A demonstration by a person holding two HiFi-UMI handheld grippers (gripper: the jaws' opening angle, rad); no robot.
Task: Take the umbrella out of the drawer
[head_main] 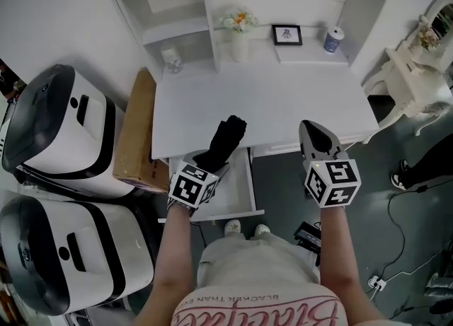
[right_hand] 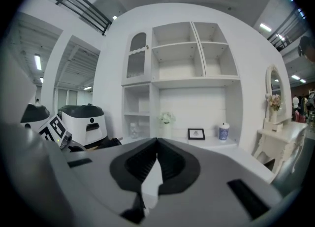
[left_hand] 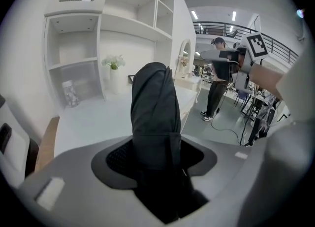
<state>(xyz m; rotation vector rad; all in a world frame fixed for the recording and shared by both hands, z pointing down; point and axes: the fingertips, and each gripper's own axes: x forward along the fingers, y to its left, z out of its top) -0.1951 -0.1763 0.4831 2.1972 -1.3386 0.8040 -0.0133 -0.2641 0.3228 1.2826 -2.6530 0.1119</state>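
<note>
Umbrella (head_main: 226, 137) in L claw (head_main: 211, 164); box (head_main: 138, 137) L of desk (head_main: 283, 105).

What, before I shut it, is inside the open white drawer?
Visible white drawer floor looks bare; the left hand-held gripper and its black folded umbrella cover the rest.

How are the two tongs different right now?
The left tongs grip the black umbrella; the right tongs hold nothing. The left tongs' jaws stand apart around the umbrella; the right tongs' jaws meet at the tips. Both carry a black-and-white marker cube.
</note>
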